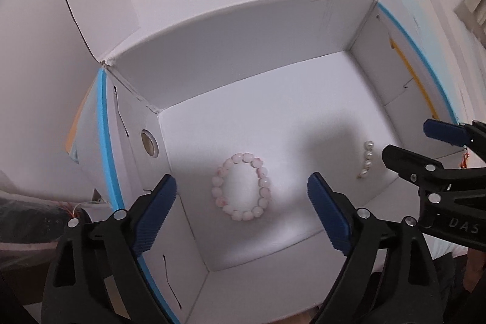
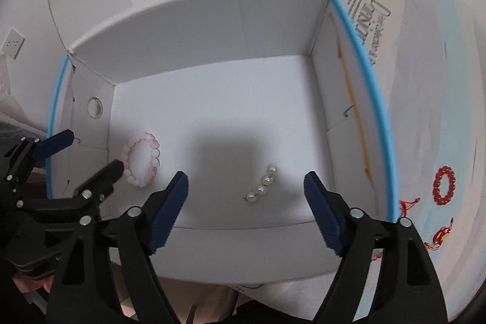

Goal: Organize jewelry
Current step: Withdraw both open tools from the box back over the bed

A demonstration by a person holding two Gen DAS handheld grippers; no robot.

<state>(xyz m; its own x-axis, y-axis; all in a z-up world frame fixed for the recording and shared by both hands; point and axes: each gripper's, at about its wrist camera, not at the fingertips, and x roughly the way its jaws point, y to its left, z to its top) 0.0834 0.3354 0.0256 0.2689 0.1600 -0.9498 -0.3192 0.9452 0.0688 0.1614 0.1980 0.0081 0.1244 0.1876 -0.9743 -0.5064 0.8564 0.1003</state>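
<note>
Both grippers — left gripper [image 1: 241, 211], right gripper [image 2: 246, 210] — hang released, jaws empty. The pink bracelet [image 1: 241, 185] looks light and floppy; pinch across its beads. The pearl strand [image 2: 261, 185] likely rolls — grip mid-length.

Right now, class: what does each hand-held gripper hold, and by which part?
Nothing. Left hand-held gripper gapes above the pink bead bracelet; right hand-held gripper above the white pearl strand.

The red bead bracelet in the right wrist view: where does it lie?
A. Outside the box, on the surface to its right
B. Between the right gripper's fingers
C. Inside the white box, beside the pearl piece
A: the red bead bracelet lies beyond the blue-edged wall of the white box, which holds the pearl piece.
</note>
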